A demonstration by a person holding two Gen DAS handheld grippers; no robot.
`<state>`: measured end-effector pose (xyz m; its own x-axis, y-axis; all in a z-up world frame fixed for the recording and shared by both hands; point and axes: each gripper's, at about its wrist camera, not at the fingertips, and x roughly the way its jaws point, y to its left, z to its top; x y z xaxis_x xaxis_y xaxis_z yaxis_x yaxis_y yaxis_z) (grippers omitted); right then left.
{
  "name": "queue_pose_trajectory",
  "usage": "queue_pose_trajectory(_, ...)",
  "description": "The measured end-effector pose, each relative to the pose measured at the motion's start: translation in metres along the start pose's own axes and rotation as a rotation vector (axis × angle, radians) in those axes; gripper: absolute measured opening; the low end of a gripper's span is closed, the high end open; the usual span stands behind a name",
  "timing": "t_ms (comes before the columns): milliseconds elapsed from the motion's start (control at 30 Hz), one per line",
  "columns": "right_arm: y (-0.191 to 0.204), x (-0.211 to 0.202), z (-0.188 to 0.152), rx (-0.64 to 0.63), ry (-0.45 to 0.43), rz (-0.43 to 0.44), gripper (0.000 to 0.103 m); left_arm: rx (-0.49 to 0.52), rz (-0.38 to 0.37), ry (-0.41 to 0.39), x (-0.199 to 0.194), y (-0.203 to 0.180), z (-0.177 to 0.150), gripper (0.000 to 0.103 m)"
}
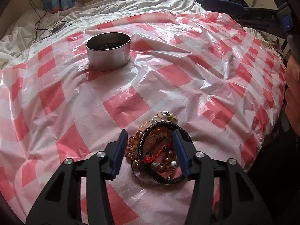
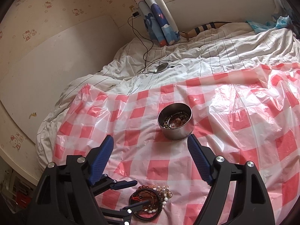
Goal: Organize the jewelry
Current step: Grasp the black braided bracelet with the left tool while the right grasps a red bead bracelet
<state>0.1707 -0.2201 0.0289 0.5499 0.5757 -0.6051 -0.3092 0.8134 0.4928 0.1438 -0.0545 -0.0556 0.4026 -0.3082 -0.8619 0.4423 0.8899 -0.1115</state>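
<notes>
The left tool (image 1: 150, 151) is low over the bed with its jaws apart, straddling the heap of bracelets (image 1: 155, 150) at 6 o'clock on the checked plastic sheet (image 1: 121, 105), placed as if to close on the black braided bracelet (image 1: 161, 129) lying on top. The right tool (image 2: 150, 153) hovers higher, jaws wide apart and empty, facing the metal tin (image 2: 175, 123) at 12 o'clock, which already holds some jewelry and probably takes the rest.

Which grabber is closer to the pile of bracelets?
The left. The left gripper is open with its fingers on either side of the pile of bracelets. The right gripper is open too, up above, pointing toward the tin.
</notes>
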Motion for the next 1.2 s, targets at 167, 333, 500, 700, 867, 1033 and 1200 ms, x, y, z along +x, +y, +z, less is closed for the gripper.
queue_pose_trajectory(167,-0.001,-0.001,0.0,-0.003,0.001,-0.003,0.079,-0.023,0.013,0.022,0.006,0.006,0.001,0.012)
queue_pose_trajectory(333,-0.007,-0.002,-0.001,-0.005,0.009,-0.008,0.079,-0.068,-0.049,-0.005,-0.004,0.013,0.006,0.007)
queue_pose_trajectory(500,-0.015,-0.004,-0.005,-0.008,0.018,-0.023,0.079,-0.167,-0.118,-0.053,-0.018,0.034,0.011,0.007)
queue_pose_trajectory(700,-0.024,0.001,-0.014,-0.033,0.082,-0.024,0.079,-0.338,-0.04,-0.094,-0.023,0.085,0.009,0.007)
queue_pose_trajectory(867,0.013,0.025,-0.046,-0.257,0.243,0.05,0.079,-0.479,-0.009,-0.086,-0.014,0.126,-0.004,0.008)
queue_pose_trajectory(1033,0.056,0.055,-0.091,-0.428,0.365,0.09,0.079,-0.549,0.007,-0.062,-0.005,0.146,-0.019,0.008)
queue_pose_trajectory(1200,0.066,0.082,-0.116,-0.428,0.461,0.093,0.076,-0.554,-0.002,-0.043,0.001,0.149,-0.021,0.008)
